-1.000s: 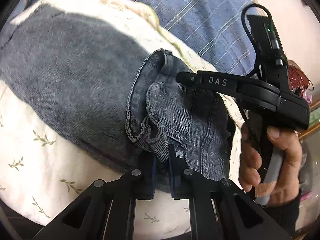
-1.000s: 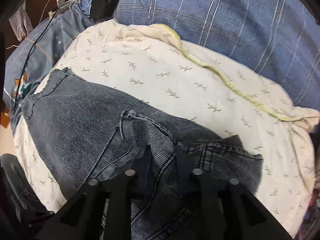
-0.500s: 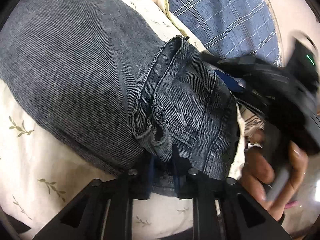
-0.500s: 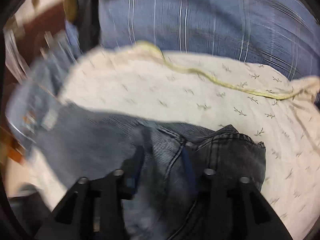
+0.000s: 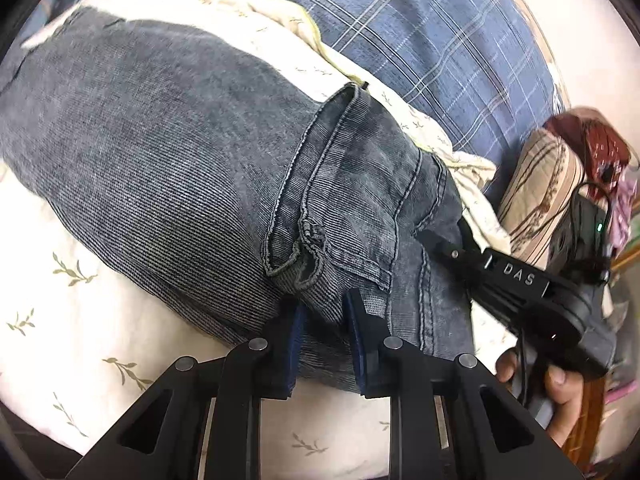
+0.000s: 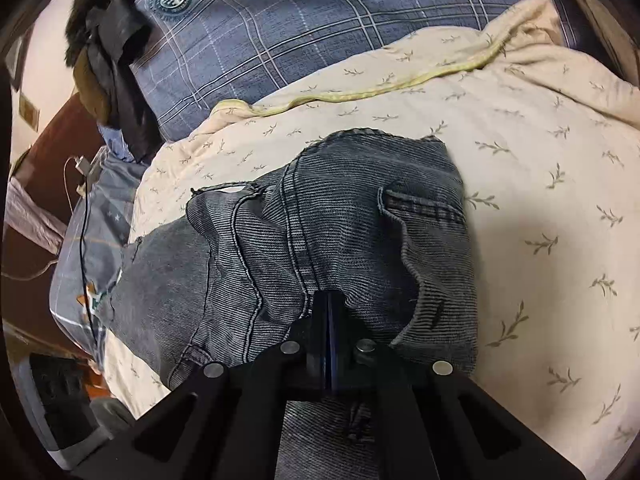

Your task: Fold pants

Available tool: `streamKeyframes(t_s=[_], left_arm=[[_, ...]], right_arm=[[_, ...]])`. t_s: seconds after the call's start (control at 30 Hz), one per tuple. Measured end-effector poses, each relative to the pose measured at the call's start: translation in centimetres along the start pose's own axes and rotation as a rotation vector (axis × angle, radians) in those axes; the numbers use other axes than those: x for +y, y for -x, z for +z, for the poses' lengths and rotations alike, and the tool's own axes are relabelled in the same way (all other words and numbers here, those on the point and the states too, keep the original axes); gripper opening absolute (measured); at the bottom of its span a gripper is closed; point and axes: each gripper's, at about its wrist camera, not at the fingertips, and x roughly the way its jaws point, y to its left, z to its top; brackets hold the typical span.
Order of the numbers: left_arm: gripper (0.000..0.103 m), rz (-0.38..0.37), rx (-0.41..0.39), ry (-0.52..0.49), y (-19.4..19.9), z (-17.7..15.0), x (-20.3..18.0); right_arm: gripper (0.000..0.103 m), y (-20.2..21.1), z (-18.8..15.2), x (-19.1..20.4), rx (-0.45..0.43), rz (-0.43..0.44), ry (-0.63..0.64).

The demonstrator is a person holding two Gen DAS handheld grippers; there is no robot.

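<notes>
A blue plaid cover (image 6: 320, 36) is seen spread across the far part of the bed, and a cream quilt (image 6: 540, 184) printed with small leaf sprigs is laid over it, its yellowish piped edge (image 6: 360, 94) running along the boundary between the two. The grey denim pants (image 5: 160, 152) are laid on the quilt, doubled over so that the hems and seams are bunched at the near end while a broad flat stretch of fabric extends away to the left in the left wrist view. In the right wrist view the pants (image 6: 340, 220) are shown with a pocket opening and a stitched seam facing up, surrounded by quilt on the right and far sides.

The left gripper (image 5: 324, 340) is held at the folded edge; its jaws are spread a little, with a thick bunch of denim filling the gap between them and touching both pads. The right gripper (image 6: 328, 340) is seen with its jaws pressed together on a ridge of denim pinched up between them; in the left wrist view the same gripper (image 5: 444, 246) is seen beside the fold, gripped by a hand (image 5: 556, 396). Dark clothing (image 6: 108, 64) is draped at the far left edge of the bed, and a thin cable (image 6: 82, 240) hangs down beside it.
</notes>
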Motion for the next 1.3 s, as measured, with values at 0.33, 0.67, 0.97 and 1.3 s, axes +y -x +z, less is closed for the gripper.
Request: streamKeyframes(t_s=[0.33, 0.67, 0.97, 1.3], left_arm=[[0.066, -0.024, -0.191, 0.13, 8.9, 2.6, 3.0], [0.065, 0.115, -0.254, 0.577, 13.9, 5.6, 15.8], [0.061, 0.11, -0.243, 0.766, 11.2, 7.2, 19.6], [0.028, 0.187, -0.287, 0.684, 11.5, 7.6, 18.7]], right_arm=[[0.073, 6.4, -2.3, 4.4, -0.171, 0.216, 0.008], [0.078, 2.3, -4.4, 10.8, -0.093, 0.292, 0.049], [0.078, 0.7, -5.4, 11.5, -0.026, 0.341, 0.046], [0.078, 0.7, -5.8, 11.6, -0.014, 0.349, 0.072]])
